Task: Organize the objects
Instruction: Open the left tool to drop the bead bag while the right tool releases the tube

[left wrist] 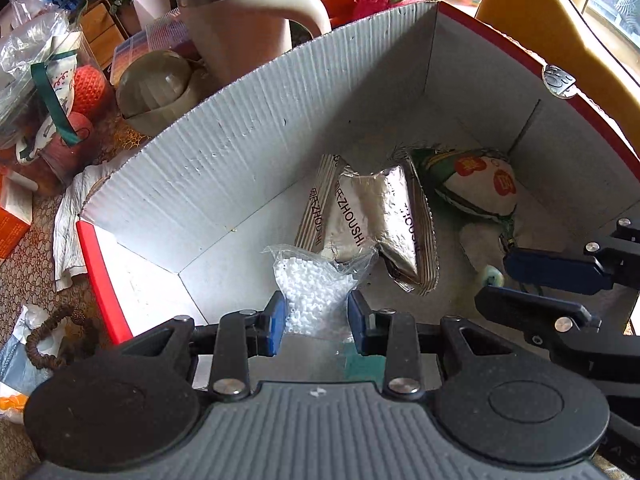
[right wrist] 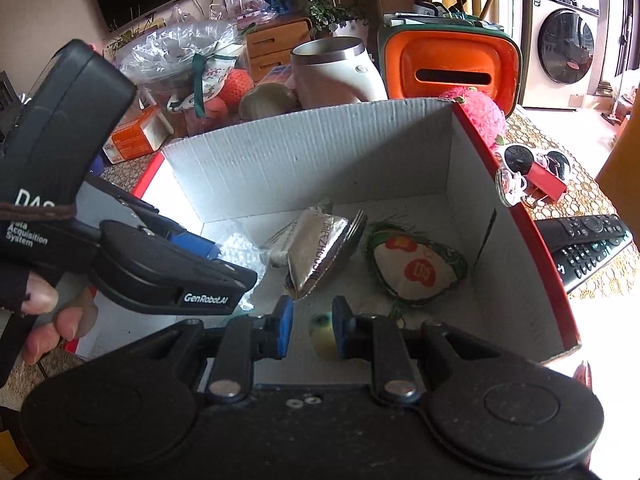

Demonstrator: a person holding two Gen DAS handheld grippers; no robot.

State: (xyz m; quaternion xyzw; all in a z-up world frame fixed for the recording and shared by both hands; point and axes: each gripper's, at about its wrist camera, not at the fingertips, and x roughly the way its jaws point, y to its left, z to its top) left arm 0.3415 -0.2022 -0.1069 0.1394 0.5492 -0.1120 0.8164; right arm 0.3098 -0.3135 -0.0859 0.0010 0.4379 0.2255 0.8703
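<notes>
A white cardboard box with red outer sides holds silver foil packets, a green and white pouch and a clear bag of white beads. My left gripper is inside the box, its jaws open on either side of the bead bag. My right gripper is also inside the box, jaws open around a small pale green ring that lies on the box floor. The foil packets and the pouch lie beyond it. The left gripper body shows at the left of the right wrist view.
A cream kettle, a round lid, plastic bags and a wooden bead bracelet lie left of the box. An orange case, sunglasses and remote controls lie behind and right of it.
</notes>
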